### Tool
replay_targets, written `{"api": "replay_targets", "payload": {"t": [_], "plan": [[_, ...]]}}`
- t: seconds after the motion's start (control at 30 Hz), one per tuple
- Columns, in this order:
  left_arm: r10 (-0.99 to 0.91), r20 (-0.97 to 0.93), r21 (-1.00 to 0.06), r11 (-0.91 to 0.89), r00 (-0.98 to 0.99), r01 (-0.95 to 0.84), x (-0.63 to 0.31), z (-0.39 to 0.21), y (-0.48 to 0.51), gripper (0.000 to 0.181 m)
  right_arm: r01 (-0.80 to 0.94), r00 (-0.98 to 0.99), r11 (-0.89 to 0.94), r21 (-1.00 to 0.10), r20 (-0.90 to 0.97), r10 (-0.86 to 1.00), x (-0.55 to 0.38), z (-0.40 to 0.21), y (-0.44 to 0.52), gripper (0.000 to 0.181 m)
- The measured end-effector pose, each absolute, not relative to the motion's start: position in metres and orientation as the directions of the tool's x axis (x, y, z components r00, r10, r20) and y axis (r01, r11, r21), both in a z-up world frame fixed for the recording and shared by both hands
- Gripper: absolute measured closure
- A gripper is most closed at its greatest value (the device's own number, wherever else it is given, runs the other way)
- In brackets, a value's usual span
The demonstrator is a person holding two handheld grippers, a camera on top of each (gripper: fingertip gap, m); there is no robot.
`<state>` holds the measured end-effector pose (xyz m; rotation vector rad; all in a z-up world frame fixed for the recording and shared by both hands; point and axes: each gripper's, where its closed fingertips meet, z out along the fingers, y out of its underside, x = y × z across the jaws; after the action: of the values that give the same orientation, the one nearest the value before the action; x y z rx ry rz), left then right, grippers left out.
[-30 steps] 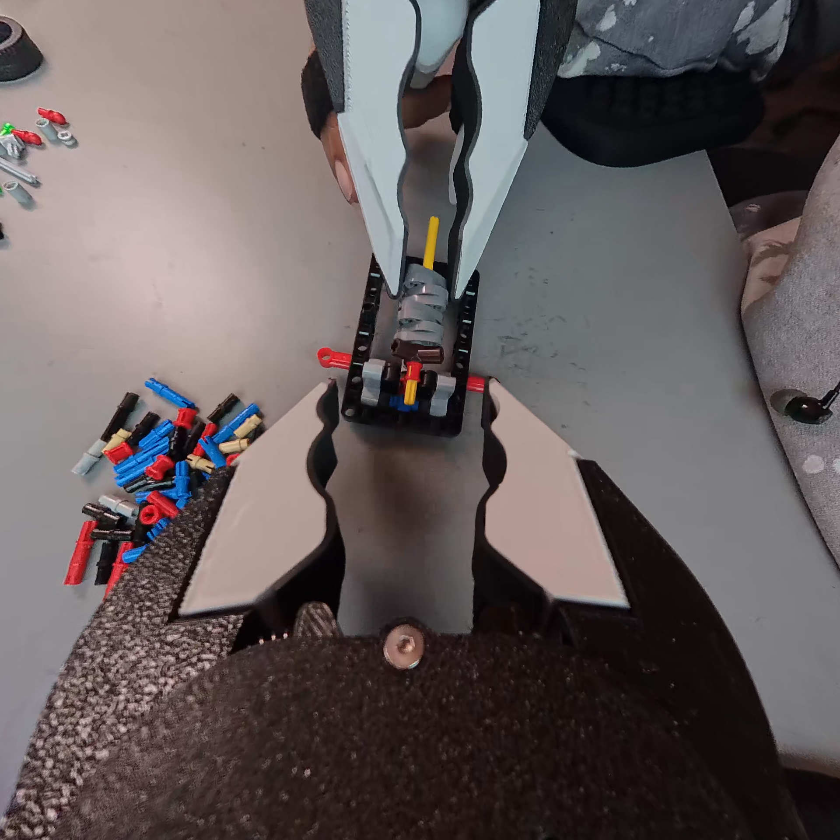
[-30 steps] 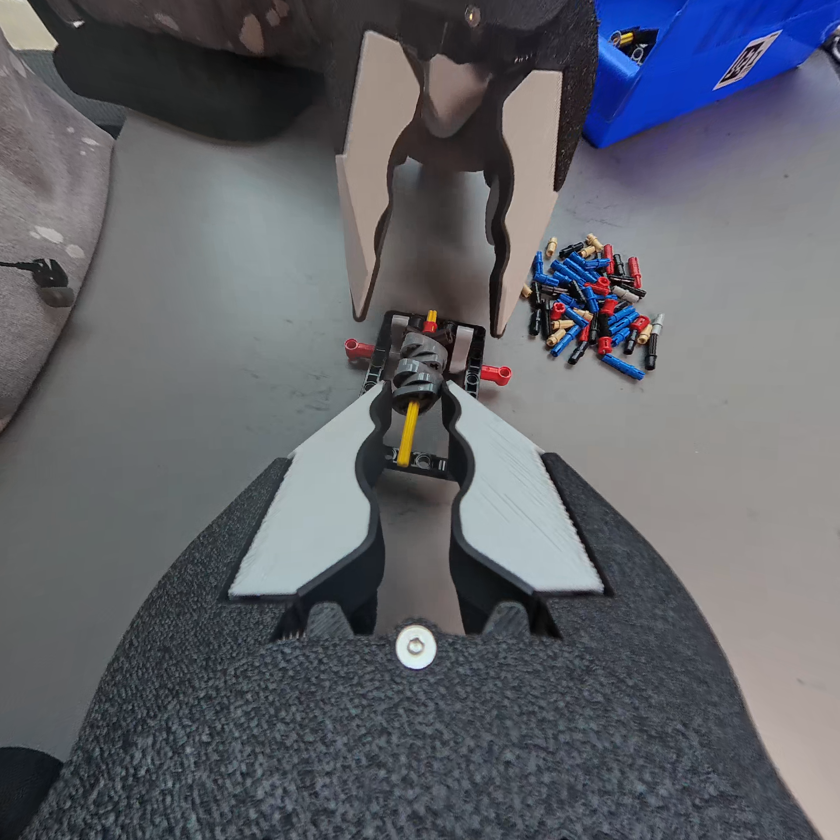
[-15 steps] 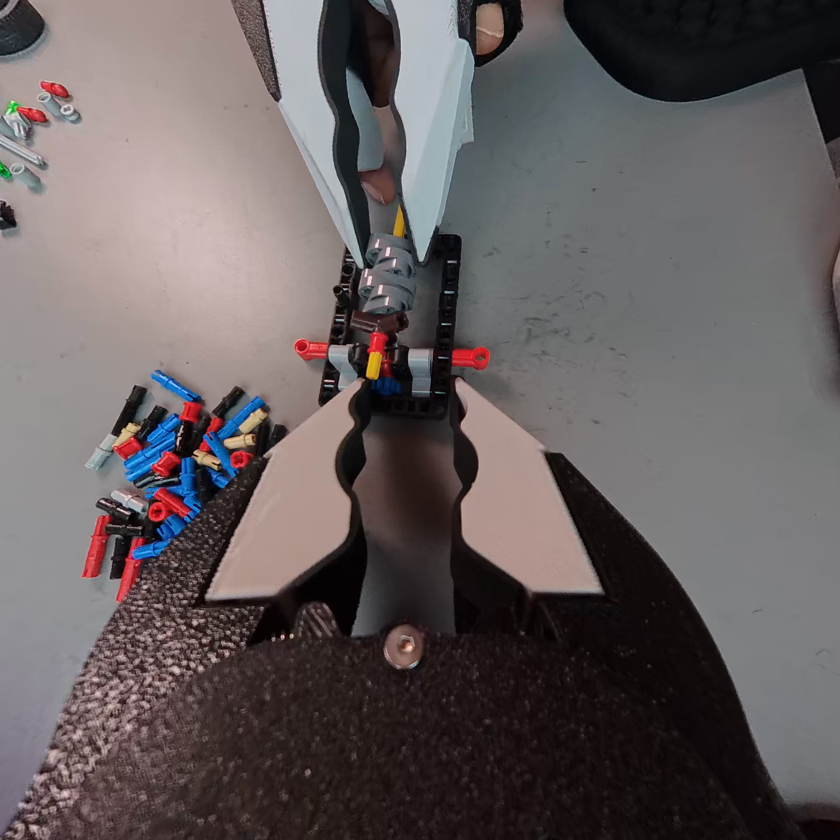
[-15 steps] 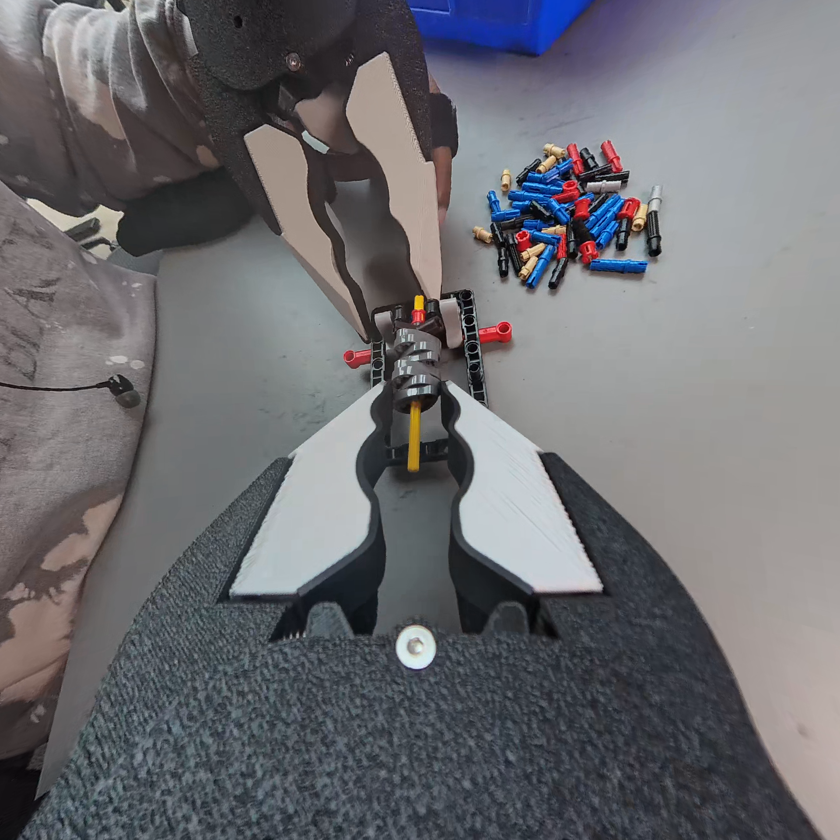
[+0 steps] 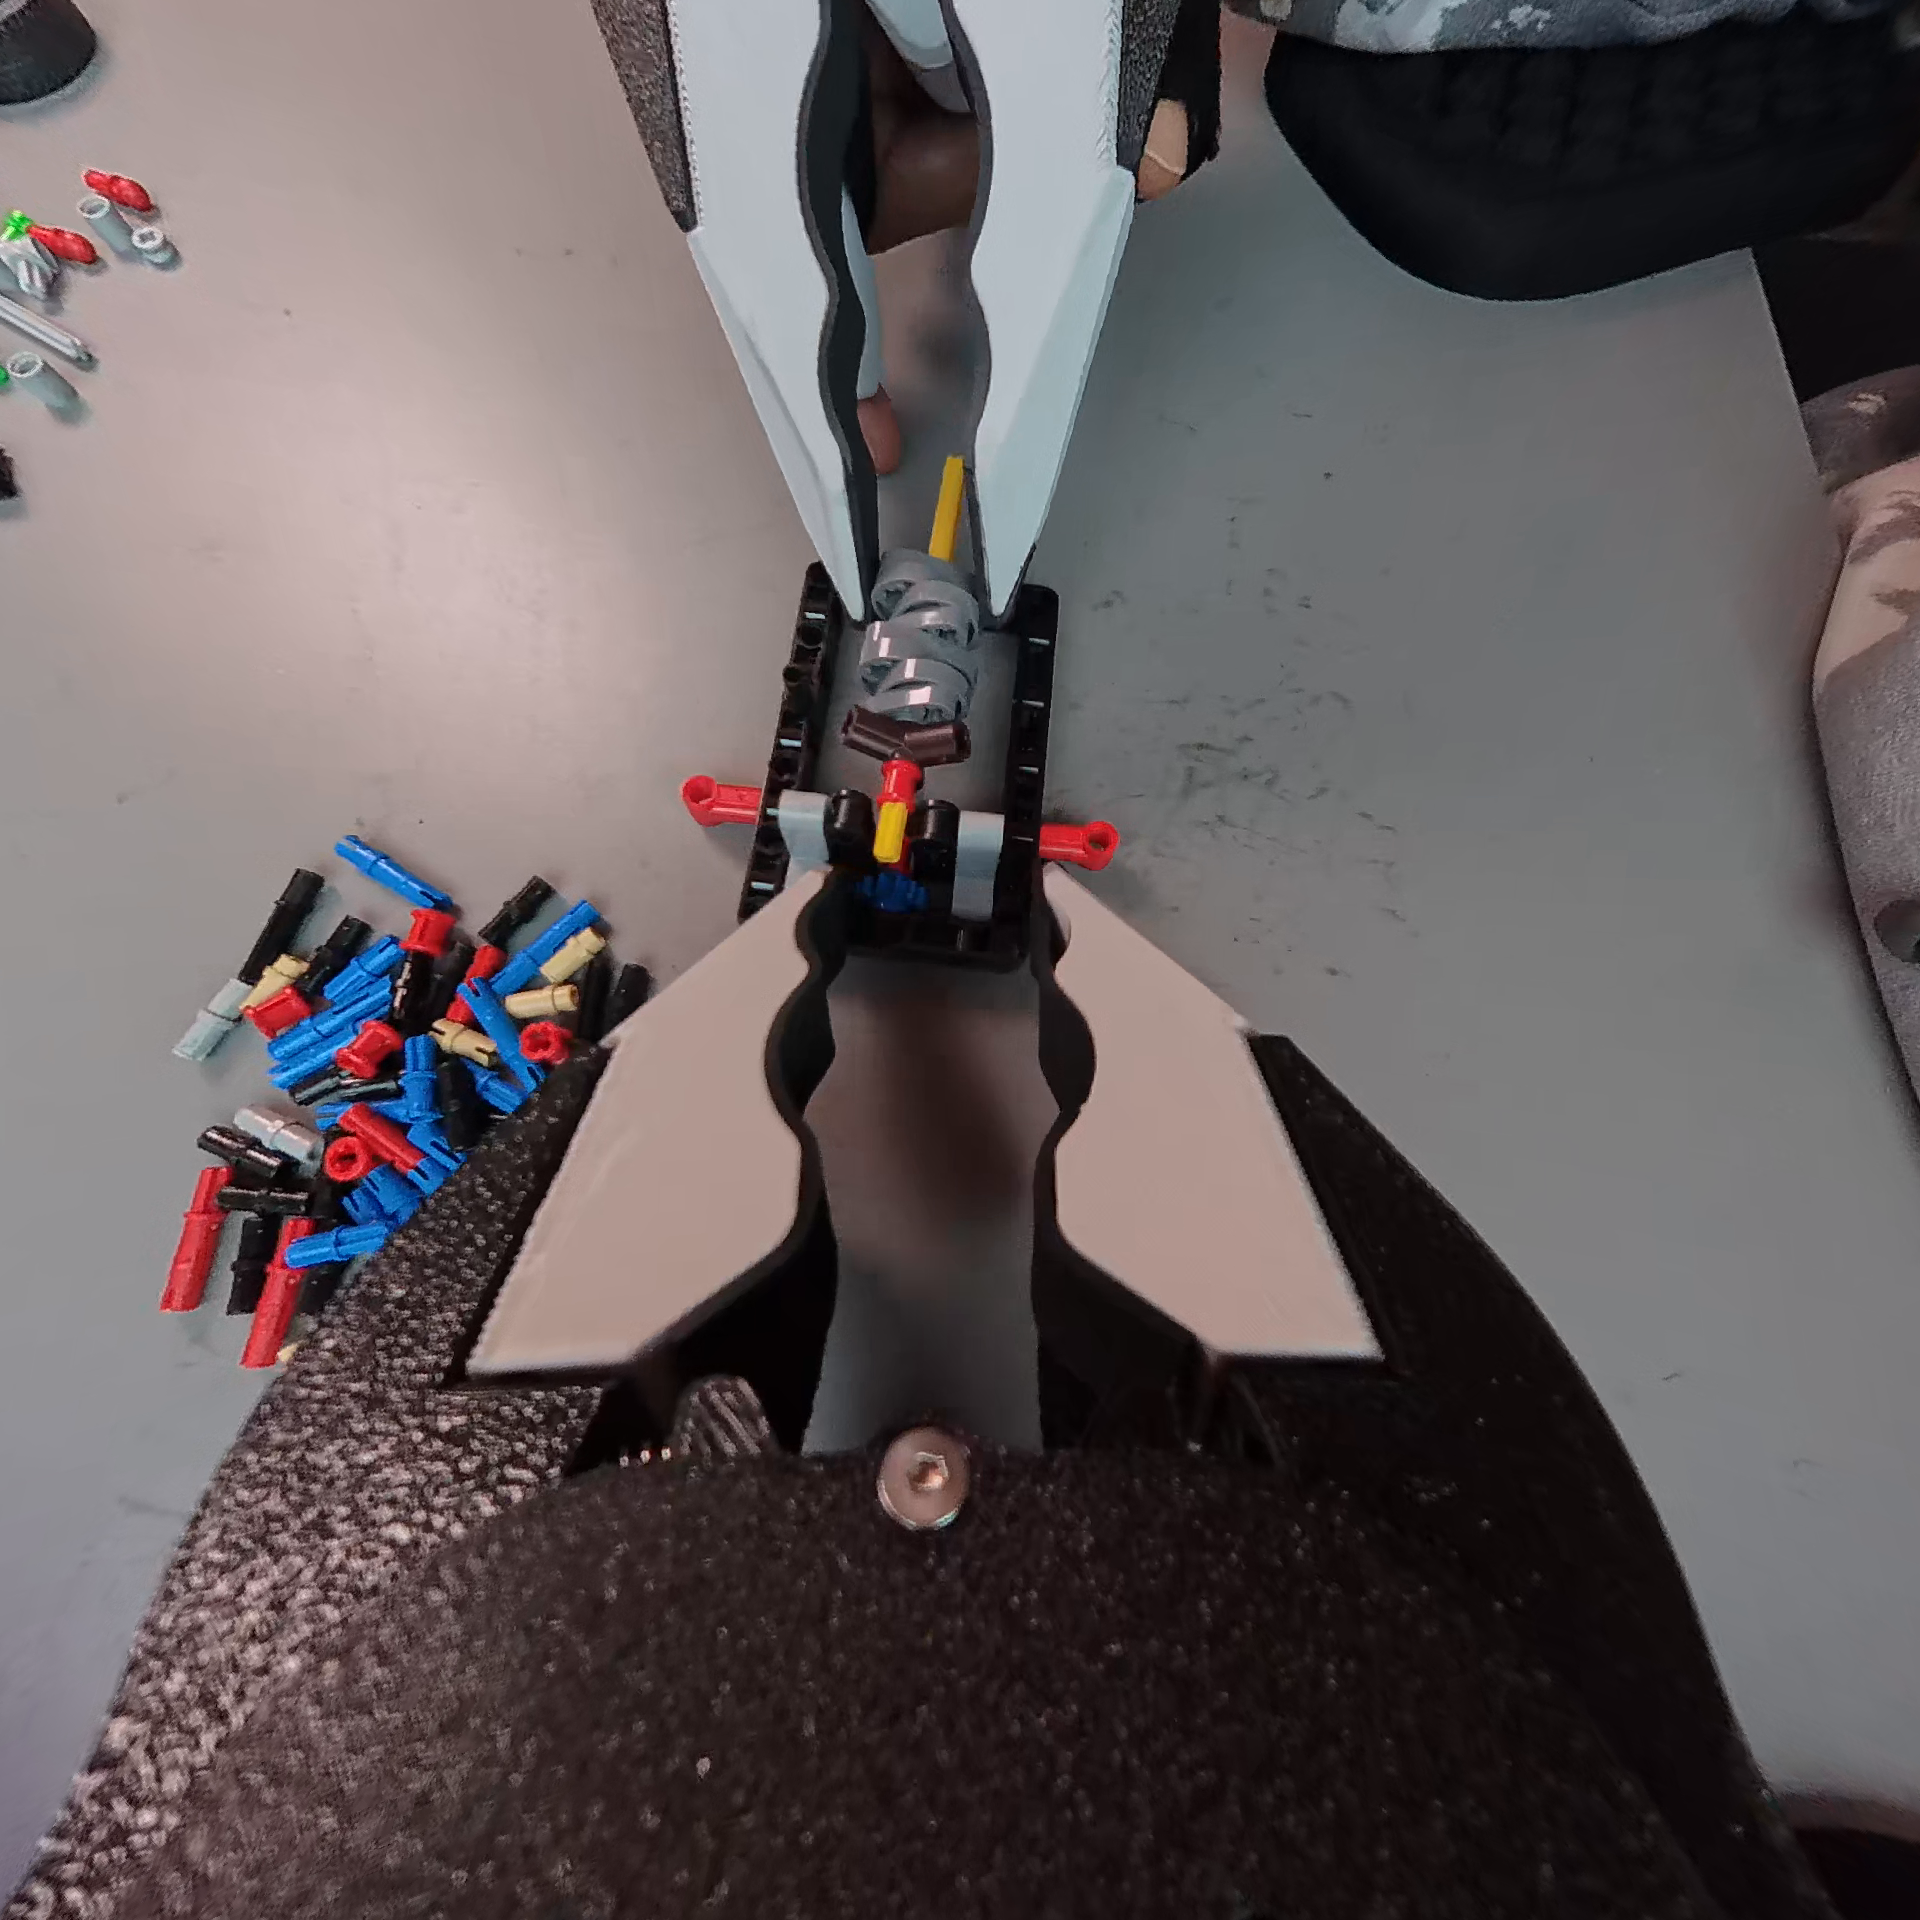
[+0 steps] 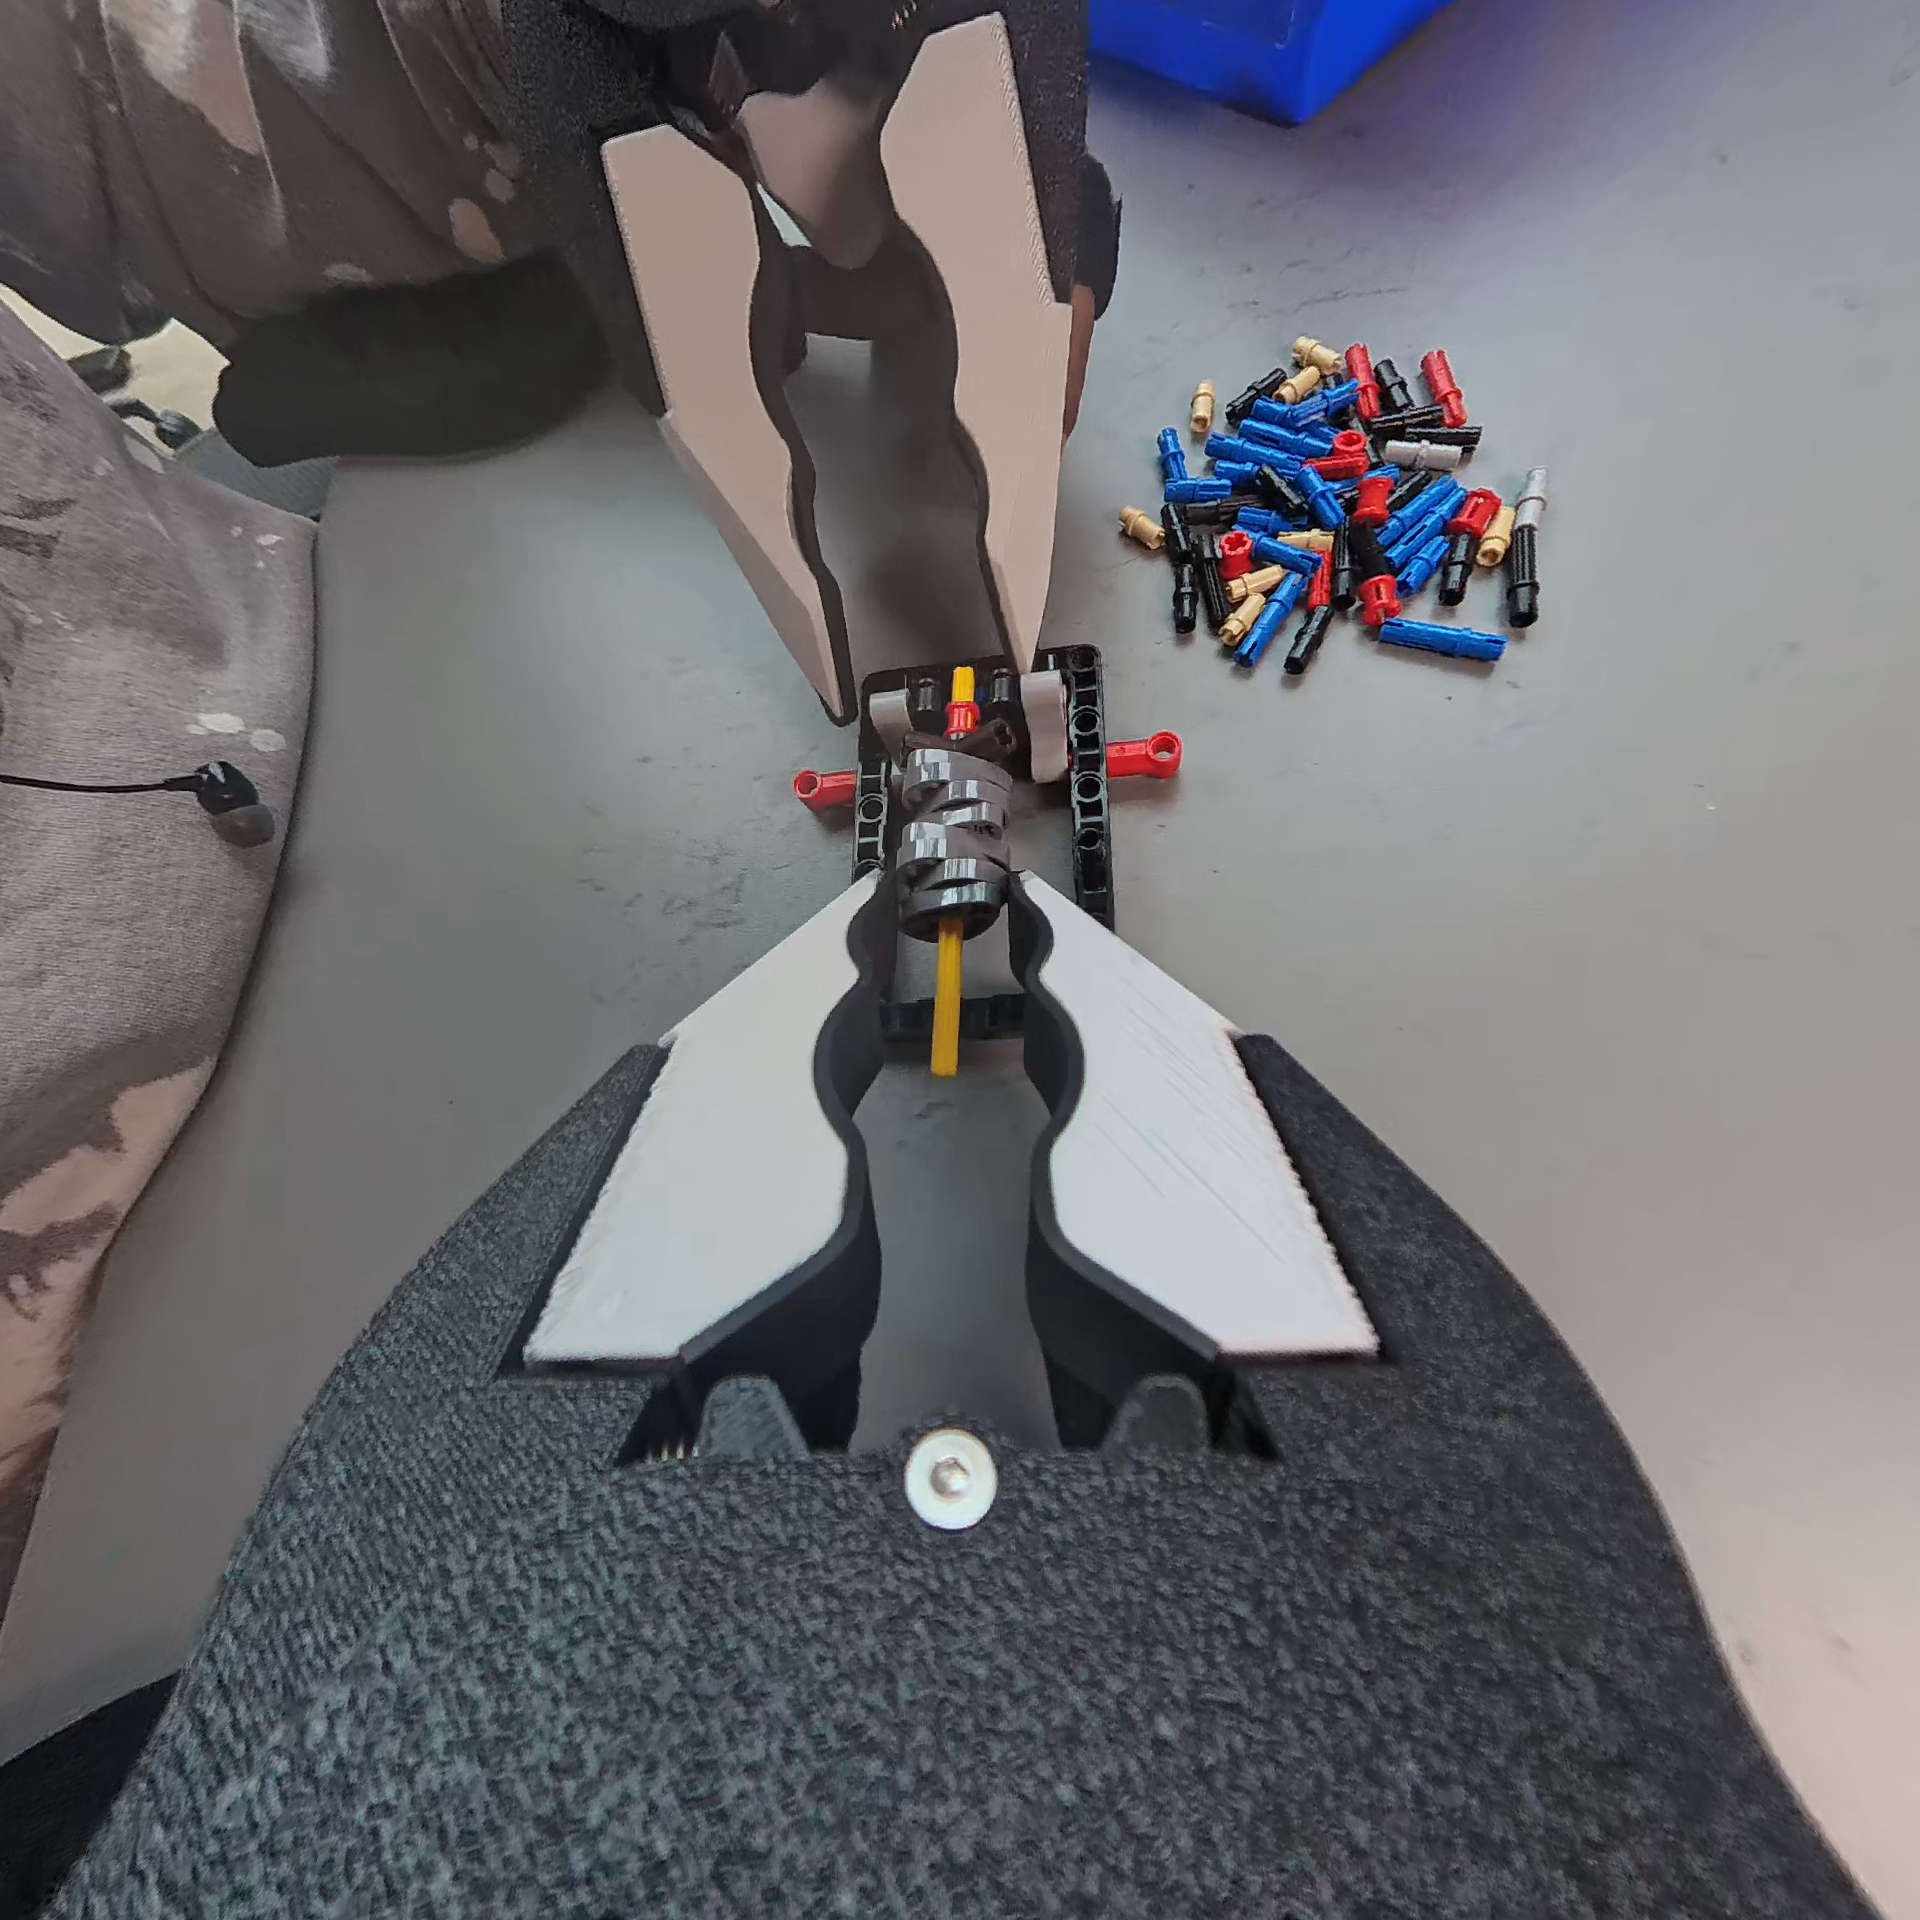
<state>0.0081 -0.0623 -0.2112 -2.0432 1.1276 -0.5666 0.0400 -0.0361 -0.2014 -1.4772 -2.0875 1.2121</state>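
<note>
Frame of black holed beams lies flat on the grey tabletop, roughly midway between the two claws, which close in on it from opposite ends. Inside it a grey spiral gear sits on a yellow rod that runs lengthwise and sticks out past the end bar on the right claw's side. A red peg juts out from each long side near the other end.

Right claw has its fingers drawn in on the spiral gear, one tip against each flank, with the yellow rod running back between the fingers. That looks like a hold on the gear itself and not on the frame.

Left claw comes in over the opposite end, narrowed to about the frame's width so its tips sit at the end corners. It appears to pinch the frame there, probably to keep it from sliding or lifting, though I cannot see how firmly it presses.

Off to the left claw's side, just beside it, a pile of small pegs in blue, black, red and tan lies loose. A few stray bits lie farther out, and a blue bin stands beyond the pile.
</note>
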Motion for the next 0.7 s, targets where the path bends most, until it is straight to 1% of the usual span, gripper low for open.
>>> {"api": "replay_targets", "payload": {"t": [0.17, 0.3, 0.43, 0.57, 0.63, 0.7], "plan": [[-0.834, 0.071, -0.862, -0.327, 0.547, -0.387, 0.005, -0.179, -0.054, 0.141, 0.573, -0.443, 0.111, -0.812, -0.193, 0.876, 0.039, -0.19, -0.037, 0.16], [-0.747, 0.024, -0.934, -0.254, 0.665, -0.251, -0.015, -0.15, -0.03, 0.135, 0.489, -0.431, 0.065, -0.87, -0.176, 0.885, 0.032, -0.171, -0.032, 0.157], [-0.634, 0.002, -0.967, -0.197, 0.774, -0.159, -0.043, -0.13, -0.012, 0.134, 0.388, -0.38, 0.003, -0.921, -0.157, 0.911, 0.022, -0.15, -0.02, 0.15], [-0.522, -0.027, -0.986, -0.128, 0.852, -0.109, -0.07, -0.114, -0.003, 0.134, 0.295, -0.302, -0.049, -0.954, -0.141, 0.943, 0.016, -0.133, -0.003, 0.141], [-0.478, -0.028, -0.992, -0.092, 0.878, -0.082, -0.08, -0.105, -0.001, 0.133, 0.238, -0.247, -0.054, -0.97, -0.114, 0.962, 0.013, -0.125, 0.009, 0.142], [-0.441, -0.022, -0.995, -0.076, 0.897, -0.062, -0.089, -0.1, 0.0, 0.135, 0.179, -0.173, -0.058, -0.982, -0.089, 0.981, 0.012, -0.118, 0.025, 0.152]]}}
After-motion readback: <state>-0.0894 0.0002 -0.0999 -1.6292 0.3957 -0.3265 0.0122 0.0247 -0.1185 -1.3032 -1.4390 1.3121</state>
